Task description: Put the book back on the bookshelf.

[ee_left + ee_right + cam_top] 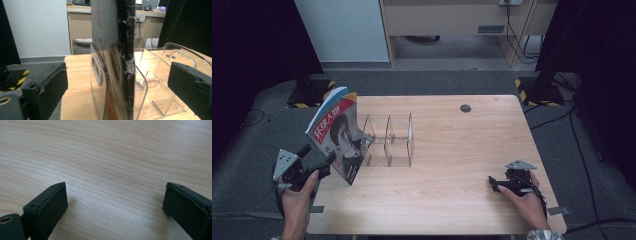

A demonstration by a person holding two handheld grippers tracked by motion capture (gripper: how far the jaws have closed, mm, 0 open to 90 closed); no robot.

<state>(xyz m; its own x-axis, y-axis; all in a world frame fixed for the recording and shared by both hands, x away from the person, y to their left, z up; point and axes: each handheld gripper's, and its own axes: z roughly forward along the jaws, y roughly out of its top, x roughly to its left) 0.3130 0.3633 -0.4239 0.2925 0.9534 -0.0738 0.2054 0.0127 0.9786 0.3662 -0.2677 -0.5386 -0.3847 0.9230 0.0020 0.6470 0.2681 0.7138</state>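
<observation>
Right gripper resting low on the near right part of the table, jaws spread wide over bare wood, nothing between. Left gripper at the near left edge, jaws wide apart either side of the magazine, pads clear of it in the left gripper view. Magazine standing on edge, tilted, at the left end of the clear plastic rack, touching its end wall. Rack upright, left of table centre. Farther back, a dark round hole in the tabletop.
</observation>
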